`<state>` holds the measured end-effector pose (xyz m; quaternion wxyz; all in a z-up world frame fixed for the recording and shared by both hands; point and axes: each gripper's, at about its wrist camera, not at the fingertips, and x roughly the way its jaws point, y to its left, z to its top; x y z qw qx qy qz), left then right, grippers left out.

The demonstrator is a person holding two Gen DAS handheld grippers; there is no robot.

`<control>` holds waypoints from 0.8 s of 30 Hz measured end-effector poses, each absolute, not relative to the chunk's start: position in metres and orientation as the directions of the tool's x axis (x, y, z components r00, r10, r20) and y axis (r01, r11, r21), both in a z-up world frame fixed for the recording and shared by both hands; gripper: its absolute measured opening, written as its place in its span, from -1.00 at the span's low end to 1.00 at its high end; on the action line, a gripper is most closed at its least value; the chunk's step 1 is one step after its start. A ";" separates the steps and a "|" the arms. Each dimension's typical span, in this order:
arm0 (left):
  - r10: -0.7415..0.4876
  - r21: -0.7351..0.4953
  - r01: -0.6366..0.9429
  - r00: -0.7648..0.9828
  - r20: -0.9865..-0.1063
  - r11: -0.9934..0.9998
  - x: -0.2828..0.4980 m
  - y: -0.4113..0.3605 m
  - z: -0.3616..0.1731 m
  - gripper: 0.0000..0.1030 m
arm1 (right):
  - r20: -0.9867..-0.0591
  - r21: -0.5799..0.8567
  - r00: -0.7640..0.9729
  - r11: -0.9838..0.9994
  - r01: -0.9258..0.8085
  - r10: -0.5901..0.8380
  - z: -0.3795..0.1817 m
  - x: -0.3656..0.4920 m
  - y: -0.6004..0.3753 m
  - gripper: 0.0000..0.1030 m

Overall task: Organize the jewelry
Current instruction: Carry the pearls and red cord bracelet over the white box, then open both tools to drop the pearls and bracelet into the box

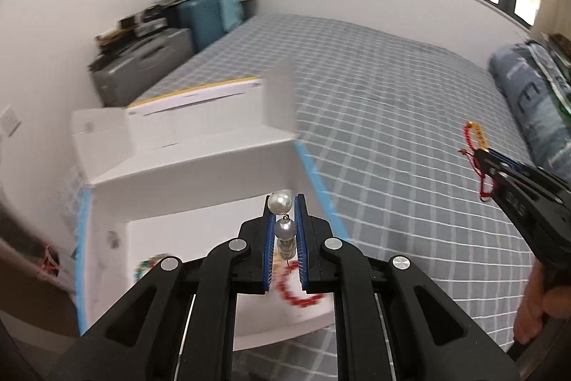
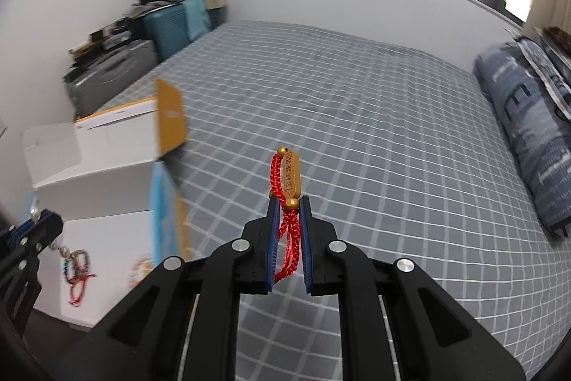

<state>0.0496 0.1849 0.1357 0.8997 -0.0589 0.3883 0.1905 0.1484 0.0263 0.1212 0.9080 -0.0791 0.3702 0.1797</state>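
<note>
Left hand-held gripper [image 1: 285, 213] pinches a pearl strand [image 1: 282, 202] over the white box [image 1: 192, 174]; right hand-held gripper [image 2: 288, 213] pinches a red bracelet [image 2: 288, 177].

A bed with a grey, white-checked sheet [image 2: 357, 116] is carrying an open white cardboard box [image 2: 103, 177] and a rolled blue patterned quilt [image 2: 528, 131].

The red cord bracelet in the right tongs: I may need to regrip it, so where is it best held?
Grip the red cord bracelet on its doubled cord just below the gold bar, coming from below as the right tongs do now. The soft cord fits between the pads, while the hard bar stands clear above.
</note>
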 end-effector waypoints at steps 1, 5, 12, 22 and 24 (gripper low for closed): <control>0.311 0.044 -0.407 0.619 -0.721 0.912 0.043 0.195 0.137 -0.80 | -0.701 -0.012 0.657 0.916 -0.401 0.278 0.122 0.143 0.037 -0.80; 0.355 0.052 -0.468 0.589 -0.726 0.882 0.024 0.228 0.138 -0.80 | -0.699 -0.019 0.638 0.884 -0.467 0.322 0.122 0.118 0.078 -0.80; 0.391 0.050 -0.558 0.512 -0.765 0.829 0.001 0.290 0.118 -0.80 | -0.716 -0.019 0.578 0.818 -0.575 0.390 0.105 0.085 0.147 -0.80; 0.399 0.072 -0.612 0.417 -0.817 0.788 0.002 0.336 0.067 -0.80 | -0.793 -0.037 0.491 0.776 -0.630 0.361 0.045 0.088 0.209 -0.80; 0.395 0.076 -0.611 0.406 -0.824 0.788 0.005 0.337 0.059 -0.80 | -0.805 -0.044 0.482 0.775 -0.631 0.347 0.034 0.090 0.213 -0.80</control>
